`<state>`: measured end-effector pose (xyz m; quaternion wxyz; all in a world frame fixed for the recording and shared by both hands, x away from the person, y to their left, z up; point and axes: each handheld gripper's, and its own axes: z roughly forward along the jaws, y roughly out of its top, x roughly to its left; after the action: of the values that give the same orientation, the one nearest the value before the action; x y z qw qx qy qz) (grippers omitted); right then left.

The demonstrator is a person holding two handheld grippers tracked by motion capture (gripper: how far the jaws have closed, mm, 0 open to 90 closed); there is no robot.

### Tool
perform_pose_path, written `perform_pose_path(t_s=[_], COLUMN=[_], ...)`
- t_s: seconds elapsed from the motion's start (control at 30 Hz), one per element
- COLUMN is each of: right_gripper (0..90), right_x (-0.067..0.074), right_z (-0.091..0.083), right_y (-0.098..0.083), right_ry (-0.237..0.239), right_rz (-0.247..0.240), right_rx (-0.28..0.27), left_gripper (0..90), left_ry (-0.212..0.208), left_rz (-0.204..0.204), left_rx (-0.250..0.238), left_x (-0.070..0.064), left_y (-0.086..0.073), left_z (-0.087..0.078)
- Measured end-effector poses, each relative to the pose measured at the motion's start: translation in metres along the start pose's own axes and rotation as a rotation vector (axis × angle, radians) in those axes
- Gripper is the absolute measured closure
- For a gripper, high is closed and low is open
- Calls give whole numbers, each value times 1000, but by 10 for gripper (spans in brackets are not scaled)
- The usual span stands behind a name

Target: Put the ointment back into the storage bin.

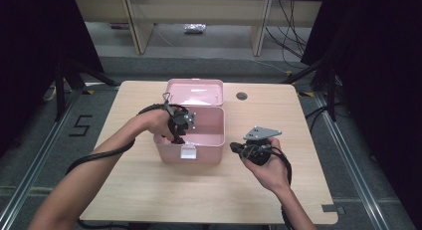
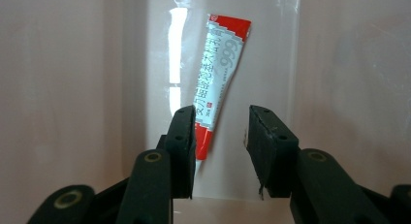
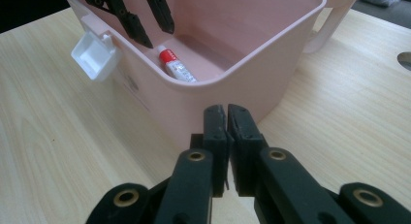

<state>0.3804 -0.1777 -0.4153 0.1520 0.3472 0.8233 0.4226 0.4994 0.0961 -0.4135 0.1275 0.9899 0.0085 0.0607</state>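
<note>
An open pink box stands mid-table with its lid tipped back. On its floor lies a red and white tube, also in the right gripper view as the tube. My left gripper reaches down into the box. Its jaws stand open just above the tube, nothing pressed between them, and the tube's lower end is hidden behind the left jaw. My right gripper hovers right of the box, level and pointing at its wall. Its jaws are together and hold nothing.
A white latch hangs on the box's front wall. A round cable hole sits in the wooden table behind the box. Bare tabletop lies in front of and to both sides of the box. Cables trail from both grippers.
</note>
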Motion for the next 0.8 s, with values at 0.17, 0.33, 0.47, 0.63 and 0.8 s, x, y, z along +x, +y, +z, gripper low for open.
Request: perform_pose_path(t_s=[0.17,0.33,0.47,0.63,0.8], right_gripper=[875,874,874,872,866], right_x=[-1,-1,-1,-1,-2], right_z=[1,1,1,1,0], right_y=[1,1,1,1,1], right_ry=[1,-1,-3,-6,-5], right_rz=[-19,-17,-16,-19,-13], right_rx=[-8,-6,-3,-16,-9], left_gripper=[635,637,638,632,613], left_ry=[12,41,55,84,103], left_rz=[-5,-13,-13,-26,-37], left_rx=[-9,-23,-29,-48,-75], left_x=[0,1,1,2,1], left_y=[-1,-2,-4,-6,-9], left_z=[-3,-9,-13,-19,-27])
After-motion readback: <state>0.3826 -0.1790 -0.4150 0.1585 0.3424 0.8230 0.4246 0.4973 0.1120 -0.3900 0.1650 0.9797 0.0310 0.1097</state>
